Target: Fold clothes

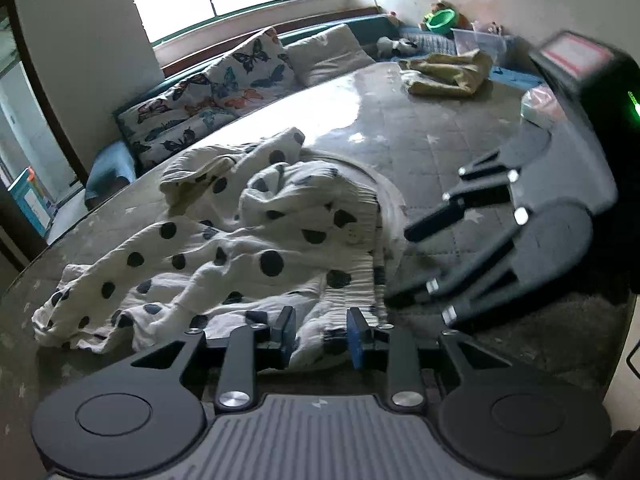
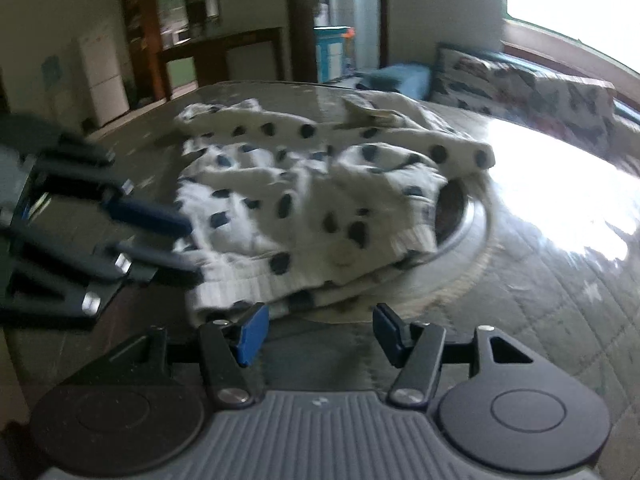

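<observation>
Spotted garment (image 1: 224, 248) on glossy table (image 1: 420, 128)

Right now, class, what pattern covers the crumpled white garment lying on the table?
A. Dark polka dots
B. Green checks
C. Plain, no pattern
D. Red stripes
A: the crumpled white garment shows scattered dark round spots across its folds in both wrist views, with no stripes or checks.
</observation>
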Motion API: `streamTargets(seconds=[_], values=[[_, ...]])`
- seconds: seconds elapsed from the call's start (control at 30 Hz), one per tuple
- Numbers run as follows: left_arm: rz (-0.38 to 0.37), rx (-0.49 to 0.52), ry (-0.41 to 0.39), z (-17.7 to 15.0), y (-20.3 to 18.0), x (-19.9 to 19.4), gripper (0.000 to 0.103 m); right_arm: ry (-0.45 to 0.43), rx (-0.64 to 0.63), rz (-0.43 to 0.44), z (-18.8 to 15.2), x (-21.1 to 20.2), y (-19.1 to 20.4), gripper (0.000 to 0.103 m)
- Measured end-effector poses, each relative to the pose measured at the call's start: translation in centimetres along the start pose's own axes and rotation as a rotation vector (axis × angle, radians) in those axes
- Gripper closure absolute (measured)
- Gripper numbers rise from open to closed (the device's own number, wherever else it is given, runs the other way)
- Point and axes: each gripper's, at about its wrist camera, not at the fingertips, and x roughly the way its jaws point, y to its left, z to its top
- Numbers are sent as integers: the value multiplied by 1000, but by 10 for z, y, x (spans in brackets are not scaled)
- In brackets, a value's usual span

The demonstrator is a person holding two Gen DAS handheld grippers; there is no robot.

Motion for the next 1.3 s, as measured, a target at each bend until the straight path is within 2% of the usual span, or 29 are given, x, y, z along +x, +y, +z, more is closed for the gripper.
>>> streamTargets(seconds=[0.13,0.2,0.37,0.47,0.7,0.83,1.07,1.3], values=[[5,11,-8,-3,4,-6,68,-1,-85,-27,-1,4,19,40],[4,24,-12,-5,4,-8,61,-1,-94,-29,1,4,22,40],[6,37,-24,-10,3,-14,60,-19,-116,-30,6,0,26,40],[3,37,-29,-13,3,-16,55,-25,-122,-23,8,-1,27,39],[-6,68,-33,-15,-2,-18,54,-50,-122,-19,20,4,23,37],[-13,59,-48,-9,-2,-17,52,-65,-109,15,29,2,15,37],[-4,82,-67,-1,-12,-5,48,-27,-32,162,47,5,-10,36],[-13,69,-68,-4,-9,10,50,-3,-6,216,51,16,-15,34]])
